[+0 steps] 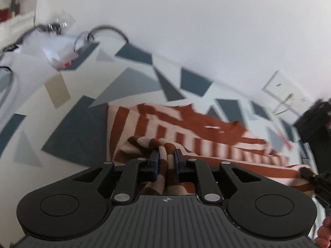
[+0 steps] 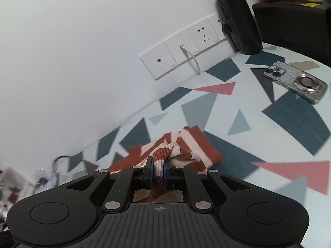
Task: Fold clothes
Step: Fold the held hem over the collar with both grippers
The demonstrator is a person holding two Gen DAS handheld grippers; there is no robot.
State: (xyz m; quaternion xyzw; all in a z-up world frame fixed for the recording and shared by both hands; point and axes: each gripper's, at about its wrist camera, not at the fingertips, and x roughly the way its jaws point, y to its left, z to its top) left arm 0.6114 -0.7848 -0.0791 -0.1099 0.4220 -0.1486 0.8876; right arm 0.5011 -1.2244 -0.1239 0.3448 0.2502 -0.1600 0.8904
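The left gripper [image 1: 166, 161] is pinched nearly closed on a bunched ridge of the striped jumper [image 1: 206, 138], the knit squeezed between its blue pads and trailing back under the tool. The right gripper [image 2: 158, 170] is closed the same way on another bunch of the jumper [image 2: 186, 144]. Two holds like this, I'd say, let an edge be carried over as one straight line instead of sagging in the middle. The rest of the jumper lies spread on the table [image 1: 72, 136] near the wall, its collar side flat, so the cloth below anchors the fold. A phone [image 2: 295, 81] lies well to the right and a flask [image 2: 238, 18] by the sockets [image 2: 186, 45], both clear of the cloth.
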